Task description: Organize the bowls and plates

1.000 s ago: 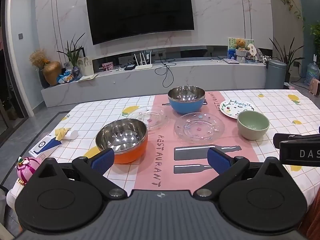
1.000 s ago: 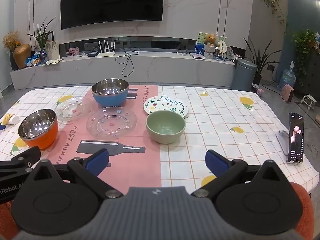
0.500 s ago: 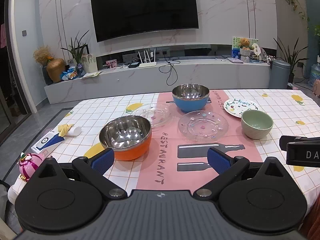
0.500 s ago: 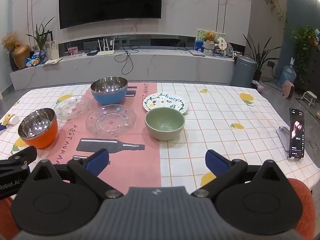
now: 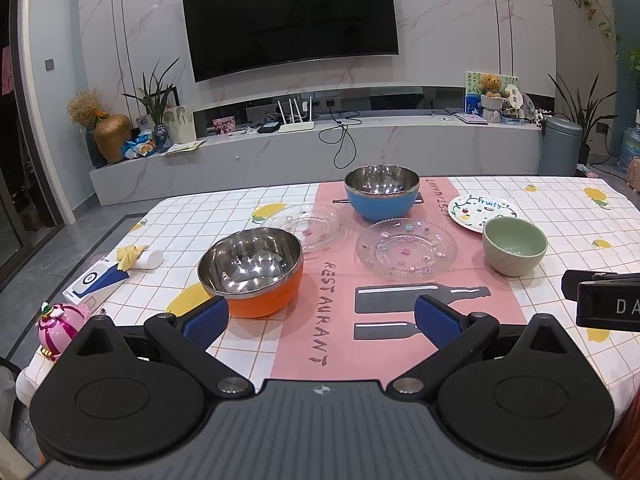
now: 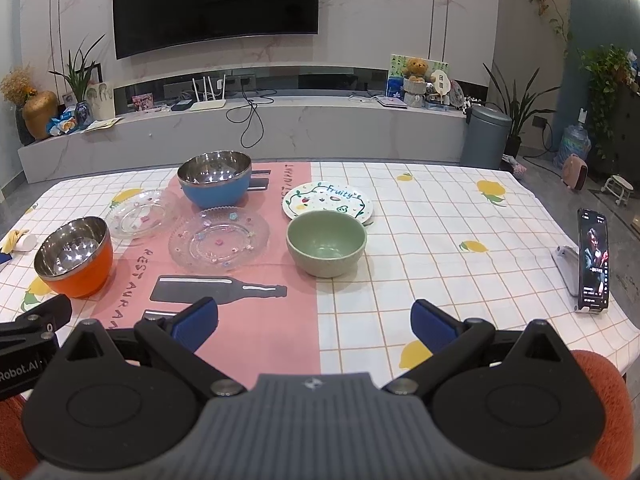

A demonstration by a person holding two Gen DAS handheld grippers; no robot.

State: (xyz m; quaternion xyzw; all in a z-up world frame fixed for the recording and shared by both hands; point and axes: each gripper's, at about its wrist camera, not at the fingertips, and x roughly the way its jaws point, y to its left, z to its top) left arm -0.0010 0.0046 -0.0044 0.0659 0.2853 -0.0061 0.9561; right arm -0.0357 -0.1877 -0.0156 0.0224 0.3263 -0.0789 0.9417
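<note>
While both pairs of tongs hang wide and empty above the near edge of the surface [image 6: 440, 216], none of the dishes is yet stacked. Left tongs [image 5: 321, 317]: the orange steel bowl [image 5: 251, 271] sits just ahead of the left finger; two clear glass plates, one smaller [image 5: 308, 227] and one larger [image 5: 406, 249], lie farther ahead, with the blue steel bowl [image 5: 382, 192] beyond them. Right tongs [image 6: 314, 320]: the green ceramic bowl [image 6: 326, 242] stands directly ahead, just overlapping the near rim of the painted "Fruity" plate [image 6: 327, 199]. Handling, by judgement: the steel bowls are probably light, stiff and slick, best pinched across the rim wall; the glass plates look thin, brittle and slippery, so a shallow grip at the raised edge suits them; the ceramic bowl is likely heavier and liable to chip, again taken at its rim.
</note>
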